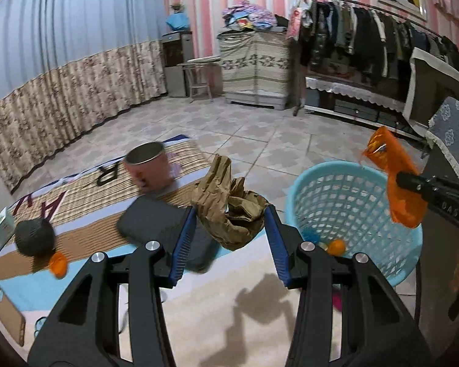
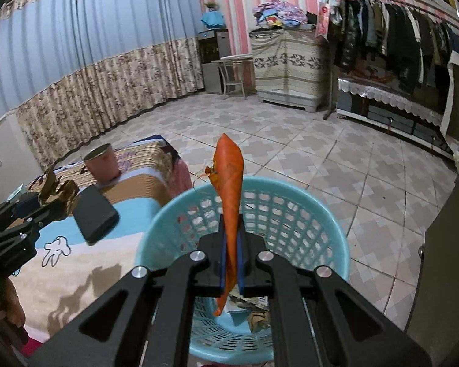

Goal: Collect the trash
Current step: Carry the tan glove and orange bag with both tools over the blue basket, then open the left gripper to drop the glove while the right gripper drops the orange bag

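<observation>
In the left wrist view my left gripper (image 1: pixel 230 214) is shut on a crumpled brown paper bag (image 1: pixel 226 202), its blue pads pressing both sides, above the bed's edge. Just right of it stands a light blue mesh basket (image 1: pixel 367 223) on the floor. My right gripper (image 1: pixel 399 180) comes in from the right over the basket's rim, shut on a flat orange wrapper (image 1: pixel 385 156). In the right wrist view the right gripper (image 2: pixel 232 226) pinches the orange wrapper (image 2: pixel 229 171) upright over the basket (image 2: pixel 284 211). The left gripper (image 2: pixel 53 198) with the brown bag (image 2: pixel 58 188) shows at the left.
On the bed's blanket (image 1: pixel 199 305) lie a pink cup (image 1: pixel 150 168), a black case (image 1: pixel 150 220), a dark mesh ball (image 1: pixel 33 238), a small orange scrap (image 1: pixel 58 264) and a phone (image 1: pixel 9 315). Scraps lie in the basket's bottom. A clothes rack (image 1: pixel 367 30) lines the right wall.
</observation>
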Available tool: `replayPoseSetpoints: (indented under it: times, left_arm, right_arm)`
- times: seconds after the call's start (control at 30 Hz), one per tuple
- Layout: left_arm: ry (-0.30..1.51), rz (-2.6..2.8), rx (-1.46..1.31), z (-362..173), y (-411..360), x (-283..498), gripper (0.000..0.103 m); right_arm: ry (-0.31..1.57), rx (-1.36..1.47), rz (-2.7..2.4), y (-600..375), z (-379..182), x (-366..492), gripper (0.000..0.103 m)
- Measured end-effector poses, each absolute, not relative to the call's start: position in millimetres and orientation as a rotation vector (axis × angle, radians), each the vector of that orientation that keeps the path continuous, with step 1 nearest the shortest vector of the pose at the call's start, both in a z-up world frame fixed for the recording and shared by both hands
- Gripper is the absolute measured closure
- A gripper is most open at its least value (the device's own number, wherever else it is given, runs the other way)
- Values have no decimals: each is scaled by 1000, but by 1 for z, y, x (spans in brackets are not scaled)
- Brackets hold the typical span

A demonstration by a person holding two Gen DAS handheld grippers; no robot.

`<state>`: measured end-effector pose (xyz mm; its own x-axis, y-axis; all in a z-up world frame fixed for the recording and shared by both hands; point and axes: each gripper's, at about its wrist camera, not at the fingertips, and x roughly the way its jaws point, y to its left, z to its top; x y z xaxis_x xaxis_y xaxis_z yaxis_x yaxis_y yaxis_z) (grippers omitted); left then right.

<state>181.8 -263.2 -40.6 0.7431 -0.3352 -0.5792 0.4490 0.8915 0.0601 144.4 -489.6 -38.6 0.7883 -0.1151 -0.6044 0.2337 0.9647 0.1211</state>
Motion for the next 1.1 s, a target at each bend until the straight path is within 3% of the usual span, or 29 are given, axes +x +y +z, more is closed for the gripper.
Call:
replayPoseSetpoints:
  times: [0.7, 0.97, 1.1]
  left_arm:
    - [592, -603, 230, -62, -367, 188, 55]
    - [538, -526, 235, -46, -357, 183, 20]
    - [525, -465, 206, -38, -336, 184, 10]
  right_arm:
    - [645, 228, -270, -531, -52, 139, 98]
    - [654, 232, -262, -532, -58, 140, 98]
    - [669, 238, -247, -522, -65, 146, 98]
